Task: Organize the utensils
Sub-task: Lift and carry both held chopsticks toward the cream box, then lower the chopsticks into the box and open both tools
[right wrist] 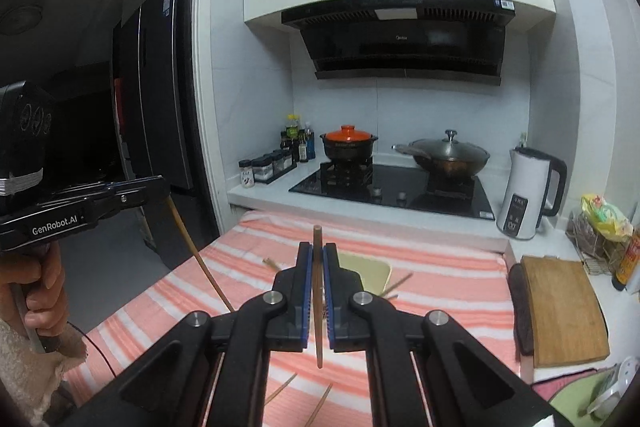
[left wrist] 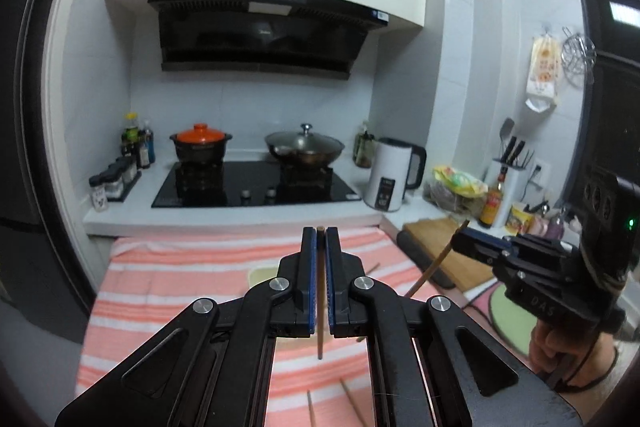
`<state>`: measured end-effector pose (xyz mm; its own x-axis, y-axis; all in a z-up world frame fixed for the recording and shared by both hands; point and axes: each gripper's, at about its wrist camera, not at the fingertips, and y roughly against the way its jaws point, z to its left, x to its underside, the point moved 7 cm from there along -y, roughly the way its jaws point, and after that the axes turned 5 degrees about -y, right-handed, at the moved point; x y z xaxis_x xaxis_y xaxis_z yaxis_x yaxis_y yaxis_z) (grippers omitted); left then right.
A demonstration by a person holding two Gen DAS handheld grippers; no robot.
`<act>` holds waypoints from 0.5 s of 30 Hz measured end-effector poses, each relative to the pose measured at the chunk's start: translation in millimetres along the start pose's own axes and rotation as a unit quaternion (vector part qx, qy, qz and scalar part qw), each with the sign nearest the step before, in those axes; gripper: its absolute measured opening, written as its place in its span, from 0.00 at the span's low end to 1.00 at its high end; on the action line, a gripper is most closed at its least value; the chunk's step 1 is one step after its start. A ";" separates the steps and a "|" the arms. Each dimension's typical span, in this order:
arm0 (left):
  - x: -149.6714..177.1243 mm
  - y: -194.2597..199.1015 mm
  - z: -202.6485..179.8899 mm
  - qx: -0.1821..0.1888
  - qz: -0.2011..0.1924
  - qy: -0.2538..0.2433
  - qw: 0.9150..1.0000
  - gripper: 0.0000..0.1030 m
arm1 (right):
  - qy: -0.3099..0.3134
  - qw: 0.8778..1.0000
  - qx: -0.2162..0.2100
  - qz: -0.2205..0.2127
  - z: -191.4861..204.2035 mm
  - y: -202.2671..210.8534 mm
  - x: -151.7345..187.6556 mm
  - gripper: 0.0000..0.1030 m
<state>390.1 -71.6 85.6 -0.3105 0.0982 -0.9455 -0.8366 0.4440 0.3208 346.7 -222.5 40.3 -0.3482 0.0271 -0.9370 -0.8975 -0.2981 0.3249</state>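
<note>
Holding one chopstick (left wrist: 320,291) each: left gripper (left wrist: 320,239) fingers nearly closed, clamping stick upright, raised above striped cloth (left wrist: 180,291). Right gripper (right wrist: 318,255) same, pinching second chopstick (right wrist: 318,299) upright. More chopsticks (right wrist: 316,409) loose on cloth below, near pale tray (right wrist: 372,273). Stove (left wrist: 256,183), kettle (left wrist: 390,175), cutting board (right wrist: 564,311) beyond.
</note>
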 end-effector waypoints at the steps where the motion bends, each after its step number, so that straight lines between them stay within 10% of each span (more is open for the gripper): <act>1: -8.0 -8.6 3.7 -0.003 -0.009 0.007 1.000 0.02 | 0.002 1.000 0.002 -0.010 -1.9 -7.8 -8.9 0.05; 6: -21.1 -61.2 15.8 -0.022 -0.038 0.016 0.999 0.02 | -0.005 0.999 0.014 -0.046 -17.7 -58.5 -29.7 0.05; 15: 35.7 -159.2 37.7 -0.030 0.027 0.028 0.999 0.02 | -0.028 0.999 0.010 -0.027 -45.1 -147.4 7.2 0.05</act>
<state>529.3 -105.1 -1.3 -0.3788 0.0693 -0.9229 -0.8431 0.3854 0.3750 488.7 -221.4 -20.1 -0.3133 0.0968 -0.9447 -0.9206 -0.2749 0.2772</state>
